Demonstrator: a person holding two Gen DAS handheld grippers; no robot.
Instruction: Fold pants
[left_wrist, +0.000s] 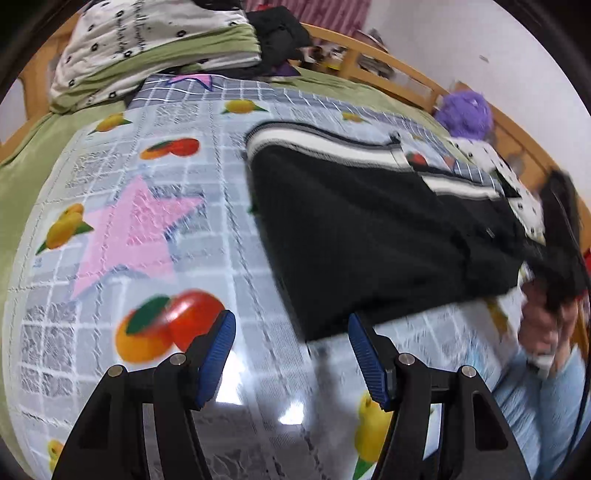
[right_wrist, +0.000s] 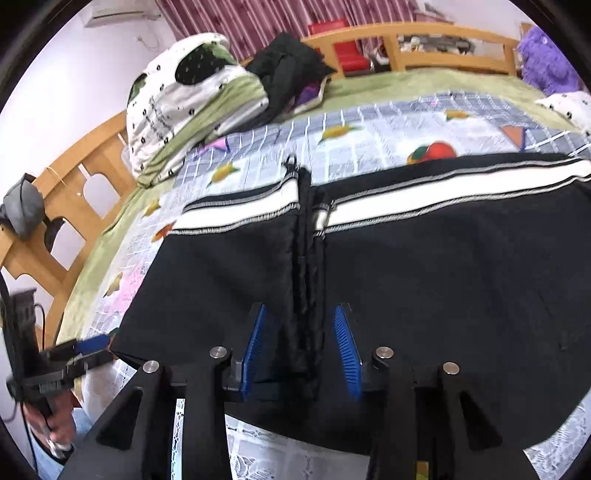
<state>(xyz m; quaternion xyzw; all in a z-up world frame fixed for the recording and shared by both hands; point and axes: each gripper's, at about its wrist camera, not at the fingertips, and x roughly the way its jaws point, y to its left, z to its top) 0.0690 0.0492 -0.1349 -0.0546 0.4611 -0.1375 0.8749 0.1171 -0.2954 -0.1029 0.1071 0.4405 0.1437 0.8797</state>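
Note:
Black pants (left_wrist: 369, 229) with white striped cuffs lie folded on a glossy fruit-print cloth on the bed. My left gripper (left_wrist: 291, 332) is open and empty, low over the cloth, just left of the pants' near corner. In the right wrist view the pants (right_wrist: 424, 277) fill the middle, cuffs at the far side. My right gripper (right_wrist: 301, 328) is open, its blue pads either side of a raised black fold (right_wrist: 306, 332) at the pants' near edge. The left gripper also shows in the right wrist view (right_wrist: 92, 345) at the left edge, blurred.
A folded white and green quilt (left_wrist: 147, 55) and dark clothes (left_wrist: 280, 33) lie at the bed's far end. A wooden bed rail (left_wrist: 399, 70) runs behind. A purple plush toy (left_wrist: 465, 114) sits at the far right. The person's legs (left_wrist: 535, 398) are lower right.

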